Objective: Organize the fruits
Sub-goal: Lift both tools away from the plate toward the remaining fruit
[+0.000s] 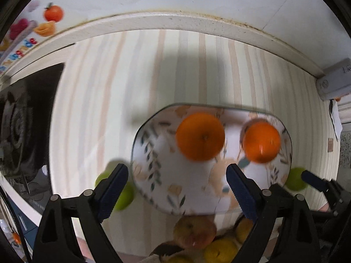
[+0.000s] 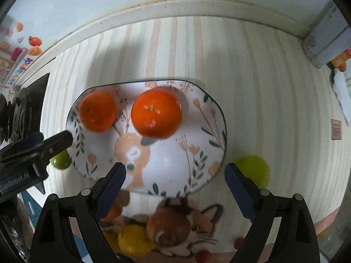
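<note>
A floral plate [image 2: 197,118] [image 1: 153,175] holds two oranges, the left one [image 2: 97,111] [image 1: 200,135] and the right one [image 2: 156,112] [image 1: 262,142]. Green fruits lie on the striped cloth at the plate's left [image 2: 61,160] [image 1: 122,195] and right [image 2: 254,171] [image 1: 295,178]. A second plate with a fox print [image 2: 206,223] nearer me carries an apple [image 2: 167,225] [image 1: 194,231] and lemons [image 2: 133,239] [image 1: 219,248]. My left gripper [image 1: 177,188] is open and empty above the floral plate's near edge; it also shows in the right wrist view [image 2: 52,142]. My right gripper [image 2: 175,186] is open and empty; one finger [image 1: 311,178] shows in the left wrist view.
The table with its striped cloth [image 2: 263,87] ends at a white ledge [image 2: 175,6] by the wall. A grey box [image 2: 329,41] stands at the far right corner. A black stove [image 1: 22,120] is at the left. Small red fruits [image 2: 204,256] lie near the front edge.
</note>
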The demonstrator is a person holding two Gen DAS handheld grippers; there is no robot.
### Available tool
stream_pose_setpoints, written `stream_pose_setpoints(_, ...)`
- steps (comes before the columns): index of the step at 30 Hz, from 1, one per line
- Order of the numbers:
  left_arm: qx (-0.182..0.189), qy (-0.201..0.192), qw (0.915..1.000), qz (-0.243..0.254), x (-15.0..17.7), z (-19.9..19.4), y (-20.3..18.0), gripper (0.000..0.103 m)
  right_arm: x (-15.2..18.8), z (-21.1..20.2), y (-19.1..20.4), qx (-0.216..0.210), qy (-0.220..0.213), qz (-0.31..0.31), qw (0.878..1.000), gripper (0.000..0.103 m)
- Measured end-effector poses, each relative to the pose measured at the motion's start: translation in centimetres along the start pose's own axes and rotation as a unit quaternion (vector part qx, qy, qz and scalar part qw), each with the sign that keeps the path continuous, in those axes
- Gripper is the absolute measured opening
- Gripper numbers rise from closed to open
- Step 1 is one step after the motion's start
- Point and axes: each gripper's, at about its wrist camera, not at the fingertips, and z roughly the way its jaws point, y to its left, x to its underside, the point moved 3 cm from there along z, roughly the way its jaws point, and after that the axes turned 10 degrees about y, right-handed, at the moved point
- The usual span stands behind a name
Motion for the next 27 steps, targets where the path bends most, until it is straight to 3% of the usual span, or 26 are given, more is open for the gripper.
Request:
stream_pose_setpoints(11,-0.01,-0.064,0.9979,0.005,7.8,-5.6,0.3,0.091,7.2,-5.8,1.4,-0.002,-0.056,-0.028,0.998,0.094)
stream_pose_setpoints(27,0.006,-0.133,0.9909,0.018,14.4,-12.4,-1.1,0.091,14.7,-14.5,1.5,-0.032,-0.127,-0.036,0.991,0.094)
